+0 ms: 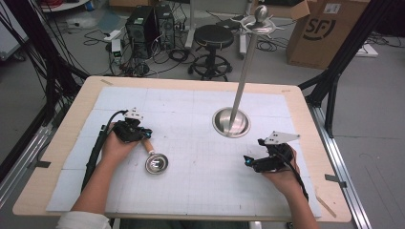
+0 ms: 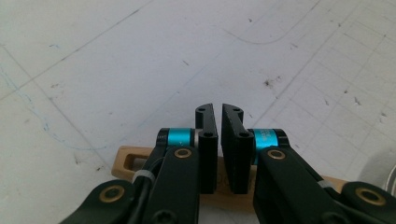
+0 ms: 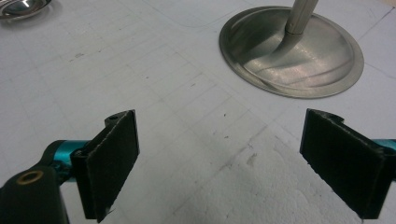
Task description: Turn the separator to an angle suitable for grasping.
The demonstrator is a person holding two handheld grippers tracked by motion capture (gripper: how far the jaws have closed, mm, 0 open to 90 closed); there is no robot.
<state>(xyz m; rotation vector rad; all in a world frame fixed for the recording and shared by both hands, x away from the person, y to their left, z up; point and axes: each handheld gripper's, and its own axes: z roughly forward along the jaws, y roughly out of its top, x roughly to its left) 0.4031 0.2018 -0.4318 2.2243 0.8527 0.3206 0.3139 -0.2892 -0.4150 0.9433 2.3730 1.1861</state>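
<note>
High view shows one bench [image 1: 62, 143] with a white gridded mat on it, and two grippers held by two hands. On the mat lies one ladle [image 1: 154, 160] with a wooden handle and a round steel bowl; the bowl rests near the middle of the mat, and the handle points toward the left gripper [image 1: 143, 134]. The jaws of this gripper are clamped on the wooden handle. In the left gripper view the two black jaws stand almost together, and the wooden handle [image 2: 128, 161] passes across under them, with one slot hole at its end.

One metal stand [image 1: 231, 121] is on the mat further back, with one round base and one thin upright pole. The right gripper [image 1: 253, 161] rests on the mat, well apart from the ladle and nearer to the stand. In the right gripper view its two jaws are wide apart with nothing between them, and the round base [image 3: 327, 70] is just ahead.
</note>
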